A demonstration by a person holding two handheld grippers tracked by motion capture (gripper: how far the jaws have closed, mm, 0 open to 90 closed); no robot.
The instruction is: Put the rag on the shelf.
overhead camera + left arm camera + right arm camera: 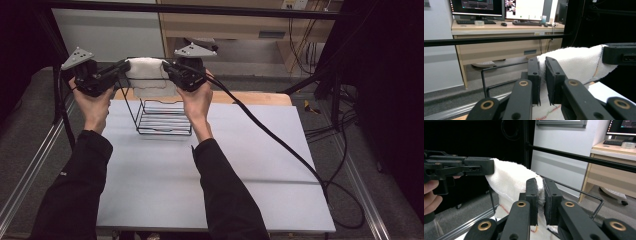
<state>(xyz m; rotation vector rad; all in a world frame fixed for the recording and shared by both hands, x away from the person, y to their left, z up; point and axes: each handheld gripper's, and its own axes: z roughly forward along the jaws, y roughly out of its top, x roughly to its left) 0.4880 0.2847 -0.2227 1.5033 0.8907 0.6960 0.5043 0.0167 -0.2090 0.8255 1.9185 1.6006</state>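
The white woven cloth towel [146, 76] hangs over the top bar of a black wire rack [162, 117] that stands toward the far side of the pale grey counter [215, 170], stretched between the two tools with its long axis running left to right across the person's front. In the high view the left tool [124, 66] holds the towel's left end and the right tool [167, 67] holds its right end, both raised level with the rack's top, while a lower flap of the towel droops down inside the wire frame. The left gripper view adds what the high view cannot: the left tool's two black jaws are pressed together on a fold of the towel [574, 62], and a thin coloured stitch line runs along the hem below them; the right tool [619, 53] shows at the far end of the stretched cloth. The right gripper view shows the right tool's jaws pinching the towel [511, 182] in the same manner, with the left tool [490, 169] clamped on the opposite end and the fingers [431, 195] of the person's hand beneath it. The rack's wire bar [584, 193] runs just behind the cloth. The counter in front of the rack lies open toward the person, and a black cable [280, 145] trails across its right side.
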